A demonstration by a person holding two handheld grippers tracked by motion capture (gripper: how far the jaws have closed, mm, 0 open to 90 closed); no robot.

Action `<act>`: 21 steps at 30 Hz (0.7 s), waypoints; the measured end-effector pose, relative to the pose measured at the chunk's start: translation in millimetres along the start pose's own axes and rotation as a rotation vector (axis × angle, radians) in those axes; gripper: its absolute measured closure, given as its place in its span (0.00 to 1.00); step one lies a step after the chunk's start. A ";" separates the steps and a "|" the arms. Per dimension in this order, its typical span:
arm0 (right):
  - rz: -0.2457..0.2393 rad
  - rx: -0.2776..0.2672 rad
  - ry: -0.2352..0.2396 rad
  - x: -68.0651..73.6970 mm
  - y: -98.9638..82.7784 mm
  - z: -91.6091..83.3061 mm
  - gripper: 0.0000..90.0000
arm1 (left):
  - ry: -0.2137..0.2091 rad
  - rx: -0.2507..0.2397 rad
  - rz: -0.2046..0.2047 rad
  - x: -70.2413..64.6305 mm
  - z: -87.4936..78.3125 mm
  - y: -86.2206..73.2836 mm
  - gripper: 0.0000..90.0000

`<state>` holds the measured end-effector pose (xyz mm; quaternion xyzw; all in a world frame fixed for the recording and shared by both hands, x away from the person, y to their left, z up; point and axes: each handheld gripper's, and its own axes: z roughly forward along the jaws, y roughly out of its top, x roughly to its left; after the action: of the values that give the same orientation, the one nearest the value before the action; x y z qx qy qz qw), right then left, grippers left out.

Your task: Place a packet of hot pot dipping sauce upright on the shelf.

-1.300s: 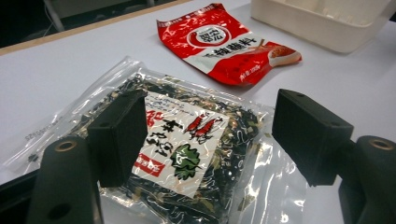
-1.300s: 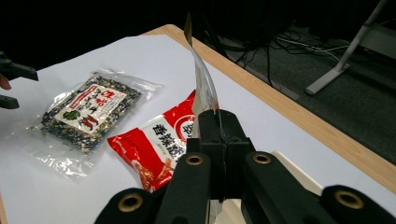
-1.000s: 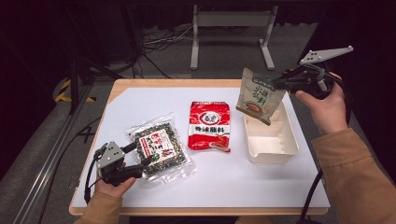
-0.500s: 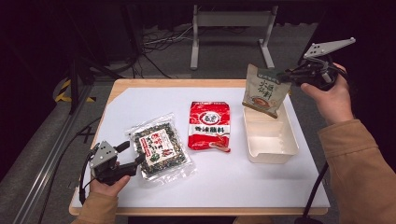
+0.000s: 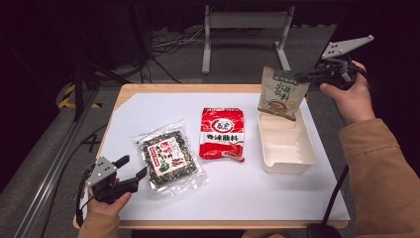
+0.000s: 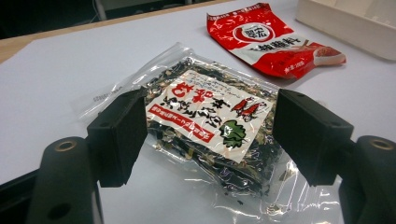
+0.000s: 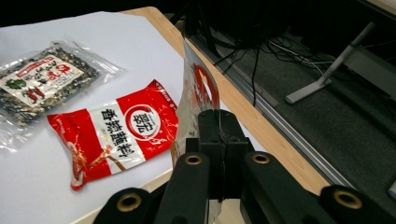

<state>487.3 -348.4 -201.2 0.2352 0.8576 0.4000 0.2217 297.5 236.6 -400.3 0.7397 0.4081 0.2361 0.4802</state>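
Three food packets are being sorted on the white surface (image 5: 257,198), and I am holding one in the air: my right gripper (image 5: 308,75) is clamping its jaws on the top edge of the beige and green pouch (image 5: 280,93), which is hanging above the far end of the cream rectangular plastic tray (image 5: 287,161) so it can drop straight in. My left gripper (image 5: 132,174) is waiting with jaws wide apart, framing the near corner of the clear bag of dark seaweed (image 6: 210,126), ready to pinch it. The red seasoning packet (image 5: 223,134) is lying flat between bag and tray.
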 end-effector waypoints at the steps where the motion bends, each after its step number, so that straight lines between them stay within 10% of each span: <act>1: -0.006 0.003 -0.003 -1.9 -1.1 1.0 1.00 | 0.001 0.003 -0.004 0.3 -0.4 -0.1 0.30; 21: -0.093 0.045 0.000 -23.4 -14.6 22.8 1.00 | -0.006 0.010 -0.001 0.5 3.6 -0.7 0.30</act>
<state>515.4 -357.0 -221.5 0.1999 0.8765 0.3698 0.2347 300.2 235.3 -402.4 0.7425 0.4083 0.2316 0.4779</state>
